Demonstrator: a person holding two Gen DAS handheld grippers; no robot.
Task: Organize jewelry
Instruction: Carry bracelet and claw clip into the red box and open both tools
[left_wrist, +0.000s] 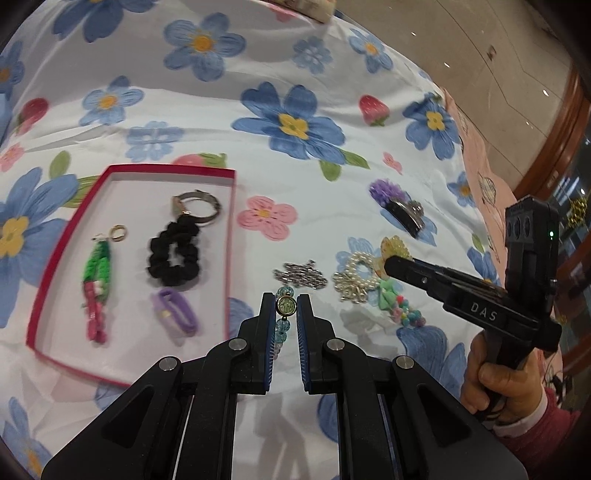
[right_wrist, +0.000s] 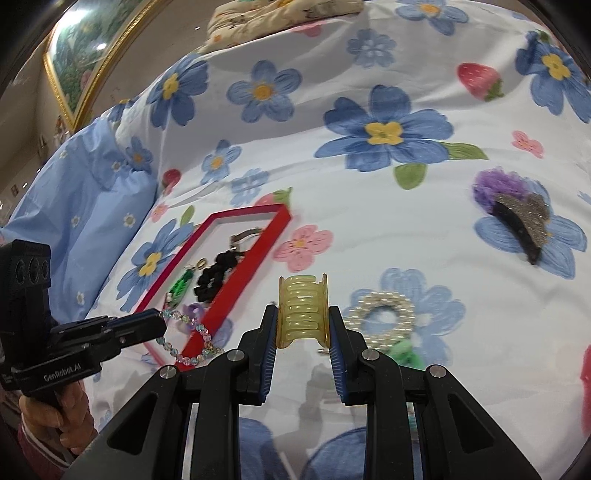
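My left gripper (left_wrist: 286, 308) is shut on a glass bead bracelet (left_wrist: 285, 309) with a round green charm; from the right wrist view the bracelet (right_wrist: 192, 336) dangles from that gripper (right_wrist: 162, 323) beside the box's near corner. My right gripper (right_wrist: 303, 314) is shut on a yellow claw hair clip (right_wrist: 303, 310), lifted above the bedspread; the left wrist view shows this clip (left_wrist: 395, 248) at the tip of that gripper (left_wrist: 388, 264). The red-rimmed box (left_wrist: 38, 295) holds a black scrunchie (left_wrist: 173, 254), a green and pink charm (left_wrist: 96, 280), a purple band (left_wrist: 177, 312) and a metal ring (left_wrist: 199, 206).
On the floral bedspread (left_wrist: 258, 74) lie a silver chain (left_wrist: 301, 275), a pearl scrunchie (right_wrist: 384, 317), a green bow with coloured beads (left_wrist: 399, 306) and a purple and black hair clip (right_wrist: 517, 218). A blue pillow (right_wrist: 81, 206) lies left of the box.
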